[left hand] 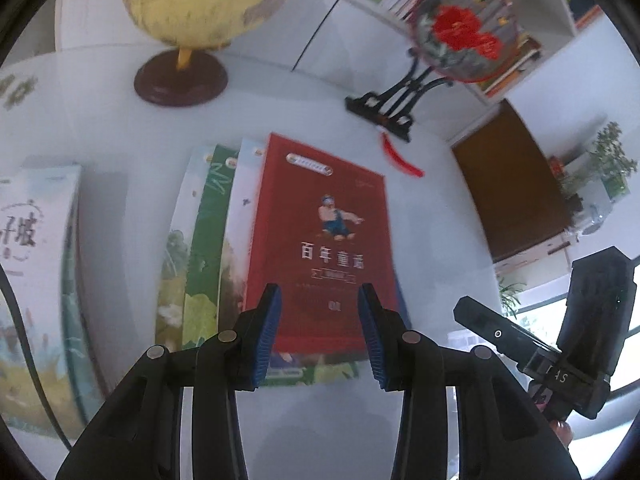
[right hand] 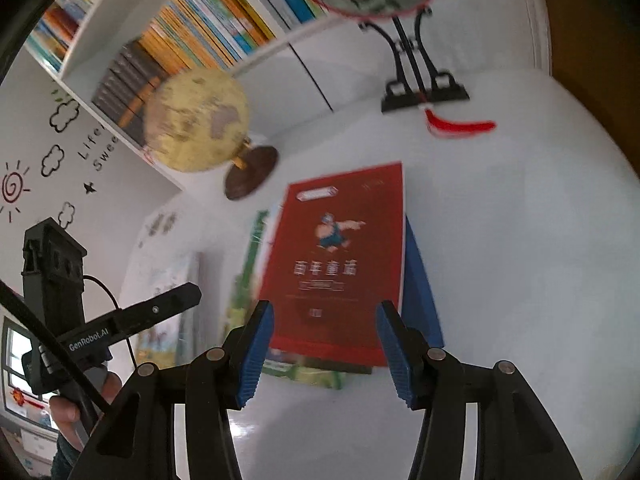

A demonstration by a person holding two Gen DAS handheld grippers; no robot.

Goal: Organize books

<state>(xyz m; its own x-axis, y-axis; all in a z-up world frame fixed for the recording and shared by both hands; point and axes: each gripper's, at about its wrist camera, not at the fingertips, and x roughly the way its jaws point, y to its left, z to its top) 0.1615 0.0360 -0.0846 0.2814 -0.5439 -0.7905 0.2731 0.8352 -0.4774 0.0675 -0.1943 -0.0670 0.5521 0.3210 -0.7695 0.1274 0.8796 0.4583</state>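
Observation:
A red book (left hand: 320,240) lies face up on top of a fanned stack of books (left hand: 200,248) on the white table (left hand: 440,240). My left gripper (left hand: 322,336) hovers over the red book's near edge, open, with nothing between its blue pads (left hand: 268,336). In the right wrist view the same red book (right hand: 336,260) lies ahead, with a blue book (right hand: 422,288) and green ones (right hand: 244,280) under it. My right gripper (right hand: 326,348) stands open over that near edge and holds nothing. A separate pale book (left hand: 36,280) lies at the left.
A yellow globe (left hand: 200,4) on a dark base and a round red-flower fan on a black stand (left hand: 464,28) stand at the back of the table. Behind them is a white bookshelf (right hand: 180,28) full of books. The other hand-held tool's body (left hand: 592,340) shows at right.

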